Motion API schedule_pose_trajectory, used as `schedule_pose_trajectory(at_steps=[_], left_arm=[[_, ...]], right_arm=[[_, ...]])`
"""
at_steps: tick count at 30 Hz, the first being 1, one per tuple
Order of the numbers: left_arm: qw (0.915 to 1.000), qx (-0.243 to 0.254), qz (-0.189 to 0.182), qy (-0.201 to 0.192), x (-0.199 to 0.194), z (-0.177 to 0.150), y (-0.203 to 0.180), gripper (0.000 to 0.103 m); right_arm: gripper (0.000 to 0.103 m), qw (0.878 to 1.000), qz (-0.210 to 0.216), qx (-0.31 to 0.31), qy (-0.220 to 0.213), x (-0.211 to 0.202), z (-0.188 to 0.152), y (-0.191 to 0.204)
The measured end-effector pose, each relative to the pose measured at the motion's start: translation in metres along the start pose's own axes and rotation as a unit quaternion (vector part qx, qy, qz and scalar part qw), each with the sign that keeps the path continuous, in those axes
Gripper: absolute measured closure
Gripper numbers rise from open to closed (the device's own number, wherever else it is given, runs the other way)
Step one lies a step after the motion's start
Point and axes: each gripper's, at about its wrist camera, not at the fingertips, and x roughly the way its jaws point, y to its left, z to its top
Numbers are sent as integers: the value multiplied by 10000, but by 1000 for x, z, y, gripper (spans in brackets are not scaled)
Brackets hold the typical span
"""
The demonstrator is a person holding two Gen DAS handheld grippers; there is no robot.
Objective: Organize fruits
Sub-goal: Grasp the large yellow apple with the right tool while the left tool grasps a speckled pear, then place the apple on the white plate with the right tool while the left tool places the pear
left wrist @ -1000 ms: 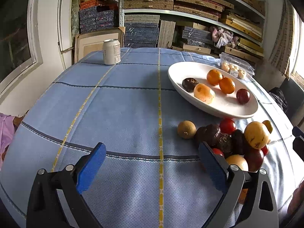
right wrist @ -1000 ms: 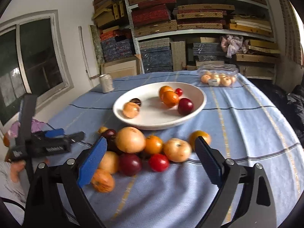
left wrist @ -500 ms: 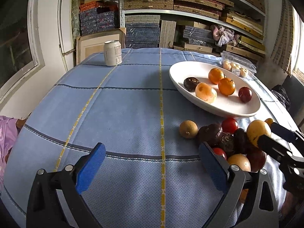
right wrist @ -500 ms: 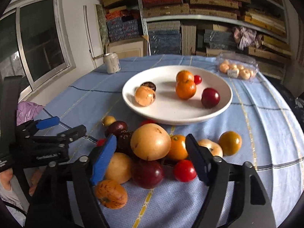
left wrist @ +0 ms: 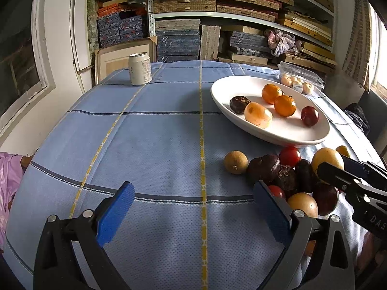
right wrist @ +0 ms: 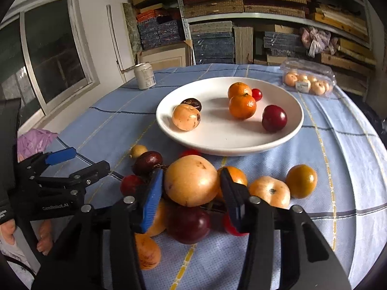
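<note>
Since a second ago my right gripper [right wrist: 191,188] has come forward and down into the heap of loose fruit, and its jaws have narrowed from wide apart to either side of the big yellow fruit [right wrist: 192,183]. They are closing now, with that fruit between the blue pads; the pads sit right against its sides, though I cannot tell for sure that both are pressing yet. My left gripper [left wrist: 193,215] has stayed where it was, low over bare blue tablecloth [left wrist: 154,145], jaws wide open with nothing between them.

The white plate [right wrist: 217,142] sits just beyond the heap. In it I count two oranges [right wrist: 242,106] touching each other, a small red cherry tomato [right wrist: 256,94] just behind them, a dark red plum [right wrist: 274,118] near the right side, a pale peach-coloured fruit [right wrist: 186,117] on the left and a dark brown fruit [right wrist: 191,104] touching it from behind.

Off the plate, the pile lies on the cloth close to the plate's near rim: dark maroon fruits, a red tomato, several orange and yellowish ones, and a small tan fruit [left wrist: 235,162] a little apart on the left edge.

At the far right of the table a clear plastic clamshell box [right wrist: 307,78] holds a row of small pale round fruits, lid shut. A drink can [left wrist: 139,68] stands upright at the far left, well apart from everything.
</note>
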Motion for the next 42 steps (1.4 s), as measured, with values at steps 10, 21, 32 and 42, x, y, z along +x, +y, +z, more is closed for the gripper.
schedule_pose_trajectory(at_steps=[10,21,32,42], left_arm=[[10000,-6,-15,49,2,-1,1,4],[9869,896,-1269,-428,-47,-23,-44,4],[9728,1599,-1669,149,-33,-42,-90,15],[9748,1516,-1575,446,-17,-43,-101,43]], right_arm=[[57,9998,166,96,-27,1,1,-4],[57,9953,-227,854,-386,-73,-35,-55],[57,9889,-271,1409,396,-49,-51,-81],[57,9885,-194,1442,413,-48,-51,-84]])
